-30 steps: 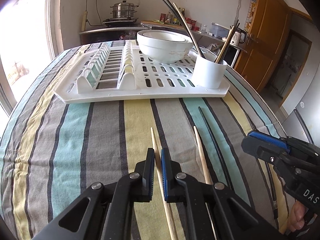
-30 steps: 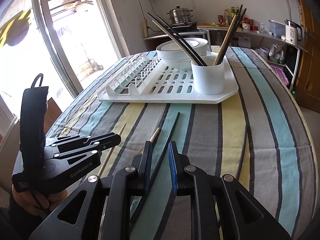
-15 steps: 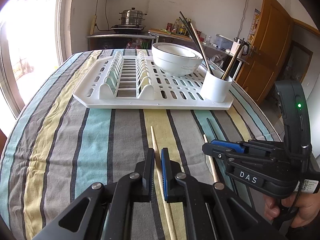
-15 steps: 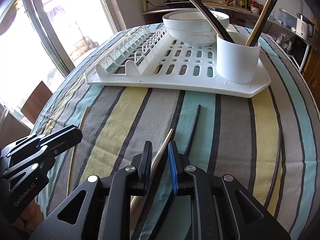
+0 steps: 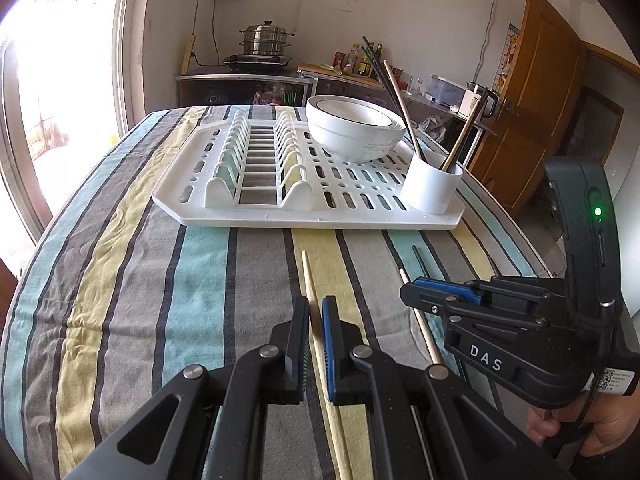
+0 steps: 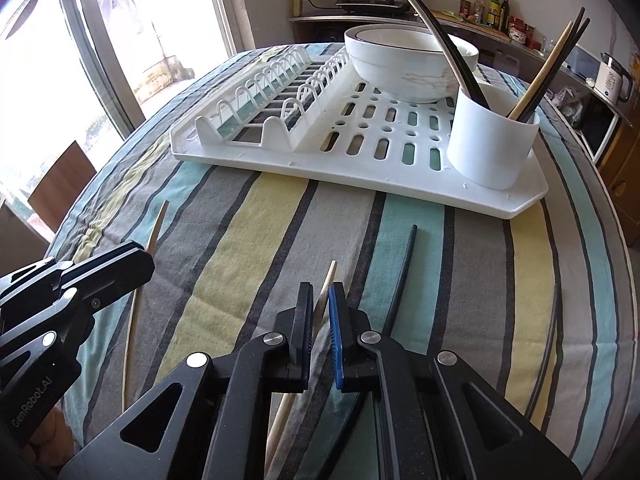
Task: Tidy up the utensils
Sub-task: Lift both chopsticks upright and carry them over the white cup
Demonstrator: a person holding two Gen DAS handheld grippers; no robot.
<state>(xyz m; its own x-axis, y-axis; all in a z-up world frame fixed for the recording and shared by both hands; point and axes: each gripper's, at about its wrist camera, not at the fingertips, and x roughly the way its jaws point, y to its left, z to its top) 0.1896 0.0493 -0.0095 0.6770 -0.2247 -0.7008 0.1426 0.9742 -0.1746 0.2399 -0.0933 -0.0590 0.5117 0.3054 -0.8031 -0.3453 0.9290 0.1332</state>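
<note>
Two wooden chopsticks and a black one lie on the striped cloth. My left gripper [image 5: 315,306] straddles one wooden chopstick [image 5: 308,280], jaws a narrow gap apart, not clamped. My right gripper [image 6: 320,294] straddles the other wooden chopstick [image 6: 329,280] the same way; in the left wrist view it [image 5: 408,289] sits at the right over that chopstick [image 5: 405,277]. The black chopstick [image 6: 404,268] lies just right of it. A white cup [image 6: 491,140] holding several chopsticks stands on the white drying rack [image 6: 320,160].
Stacked white bowls [image 6: 404,64] sit on the rack behind the cup. A dark thin utensil [image 6: 554,320] lies near the table's right edge. The left gripper [image 6: 72,276] shows at the left of the right wrist view. A counter with a pot [image 5: 266,38] stands behind the table.
Both grippers have moved forward along the table towards the rack. The right gripper shifted from the black chopstick to over the wooden one. Jaw gaps stayed narrow.
</note>
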